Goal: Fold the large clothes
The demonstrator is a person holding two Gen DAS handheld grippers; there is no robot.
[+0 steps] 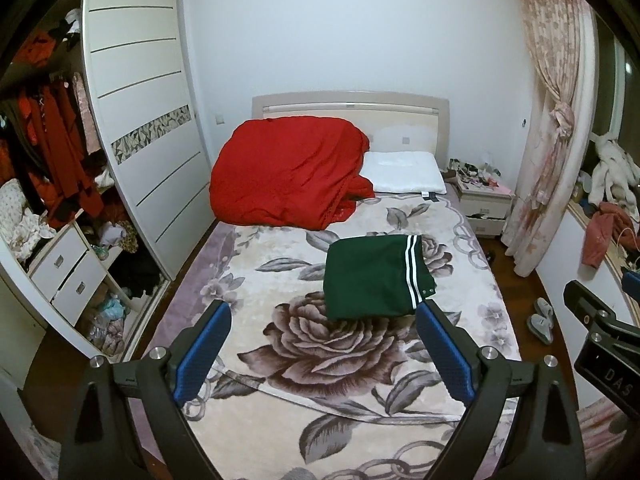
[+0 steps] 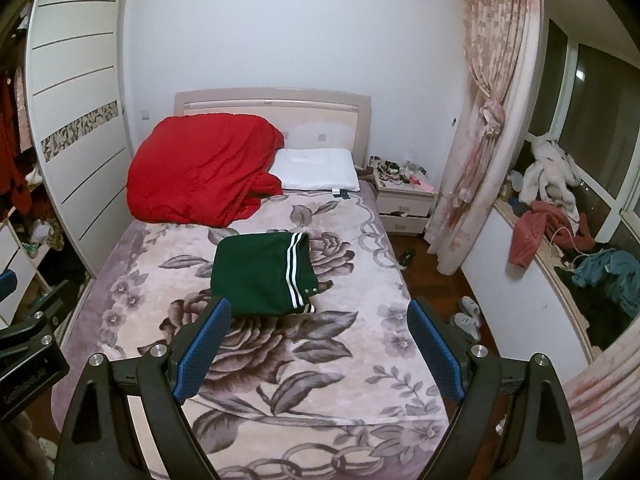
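Observation:
A dark green garment with white side stripes [image 1: 372,276] [image 2: 256,272] lies folded into a compact rectangle in the middle of the bed, on the floral blanket [image 1: 280,400] [image 2: 320,360]. My left gripper [image 1: 323,308] hovers above the near part of the bed, open, with nothing between its blue pads. My right gripper [image 2: 319,304] hangs beside it to the right, also open and empty, its left pad just in front of the garment's near edge. Neither gripper touches the cloth.
A bunched red quilt [image 1: 288,172] and a white pillow [image 1: 404,172] lie by the headboard. An open wardrobe [image 1: 148,120] flanks the bed's left side. A cluttered nightstand [image 1: 484,200], slippers [image 2: 468,316], a pink curtain [image 2: 488,120] and a clothes-strewn window sill [image 2: 560,232] are on the right.

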